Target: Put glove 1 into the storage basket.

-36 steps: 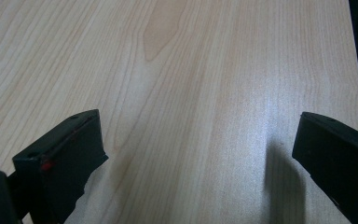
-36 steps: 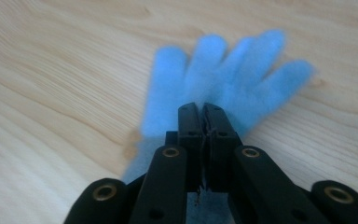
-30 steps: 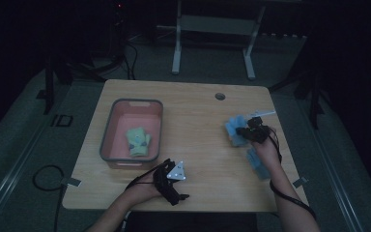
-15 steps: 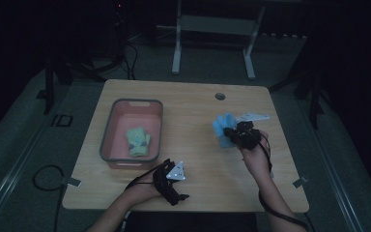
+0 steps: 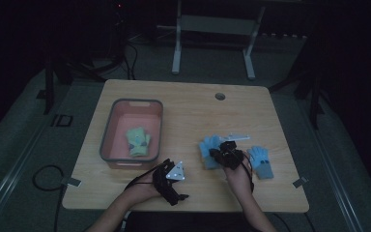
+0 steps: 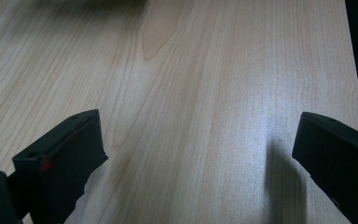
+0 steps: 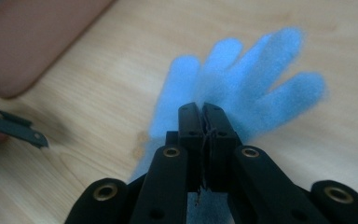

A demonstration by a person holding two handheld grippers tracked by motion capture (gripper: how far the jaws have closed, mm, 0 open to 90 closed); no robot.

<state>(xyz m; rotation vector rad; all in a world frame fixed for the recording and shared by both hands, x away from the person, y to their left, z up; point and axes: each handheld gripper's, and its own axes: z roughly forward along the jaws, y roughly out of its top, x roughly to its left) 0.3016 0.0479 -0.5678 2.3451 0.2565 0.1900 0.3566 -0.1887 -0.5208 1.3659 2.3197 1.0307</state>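
A light blue glove (image 5: pixel 206 151) hangs from my right gripper (image 5: pixel 221 153), just above the table's near middle. In the right gripper view the jaws are closed tight on the glove's cuff, and the glove (image 7: pixel 242 79) spreads its fingers beyond my right gripper (image 7: pixel 204 109). A second blue glove (image 5: pixel 262 162) lies flat to the right of that hand. My left gripper (image 5: pixel 170 180) rests near the front edge. Its fingers (image 6: pixel 65 149) stand wide apart over bare wood.
A pink bin (image 5: pixel 110 140) stands at the left of the table (image 5: pixel 188 111) with a green glove (image 5: pixel 138 140) inside. The bin's wall (image 7: pixel 37 37) shows at the upper left of the right gripper view. A round hole (image 5: pixel 220 96) sits near the far edge.
My right gripper has carried one blue glove leftward and nearer the front edge, leaving the second glove lying on the table to its right. The left hand has kept still.
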